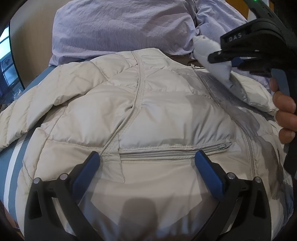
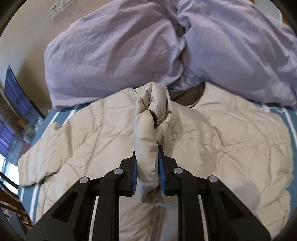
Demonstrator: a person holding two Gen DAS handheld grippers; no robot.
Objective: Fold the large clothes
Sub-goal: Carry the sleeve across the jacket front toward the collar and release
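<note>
- We see a beige quilted jacket lying spread, front up, on a bed with a blue, white-striped sheet.
- Beyond the jacket's collar lies a crumpled lilac duvet, touching the jacket's upper edge.
- In the left wrist view, our left hand-held gripper hovers over the jacket's lower front with its blue pads spread wide; nothing sits between them, and a zipped pocket runs across just ahead of the tips.
- The jacket's main zip runs down the right part of that view, and one sleeve lies out to the left over the sheet.
- In the right wrist view, our right hand-held gripper pinches a bunched sleeve cuff between its blue pads, which press close on the fabric from both sides.
- The cuff's open end stands up ahead of the fingertips, lifted above the jacket's chest; the rest of the jacket lies flat beneath it.
- In the left wrist view the same right hand-held gripper appears at the upper right, holding pale fabric near the collar, with the person's hand wrapped around its handle.
- At the left edge of the right wrist view we see a dark screen against a beige wall that carries a white socket plate.
</note>
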